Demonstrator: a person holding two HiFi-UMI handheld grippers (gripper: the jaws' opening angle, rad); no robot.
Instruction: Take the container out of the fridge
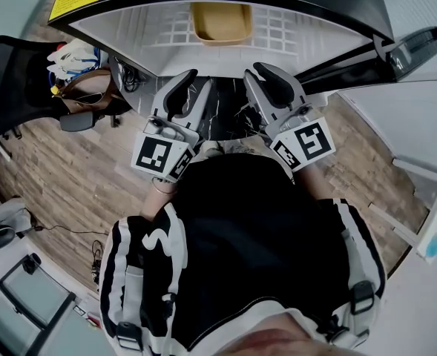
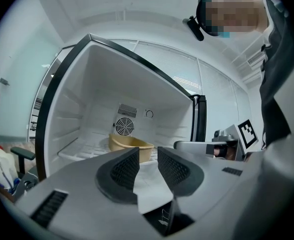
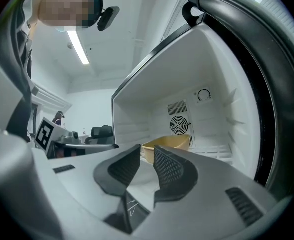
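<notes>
Pointing side by side toward the open fridge [image 1: 166,28], both tongs are idling with nothing in their grasp. The left tongs [image 2: 147,151] are standing slightly parted, the ribbed pads [image 2: 125,170] facing each other across a narrow gap through which only the white fridge floor is showing. The right tongs [image 3: 147,149] are gaping a little less, and they too are gripping nothing. In the head view the left tongs [image 1: 199,81] and the right tongs [image 1: 254,73] are hovering just short of the fridge's mouth, their marker cubes [image 1: 159,156] trailing toward six o'clock against the person's black, white-striped top [image 1: 240,221].

The container [image 1: 220,22], a shallow yellow tub, is sitting inside the fridge on the white wire shelf [image 1: 274,32], at twelve o'clock from both tongs and well apart from them. From the left gripper view it [image 2: 129,145] is resting just beyond the jaw tips, below the round fan vent [image 2: 123,127] on the back wall; from the right gripper view it [image 3: 166,143] is lying at about one o'clock of the tips.

Farther out, a black office chair [image 1: 18,87] is standing on the wood floor [image 1: 77,176] at ten o'clock.
</notes>
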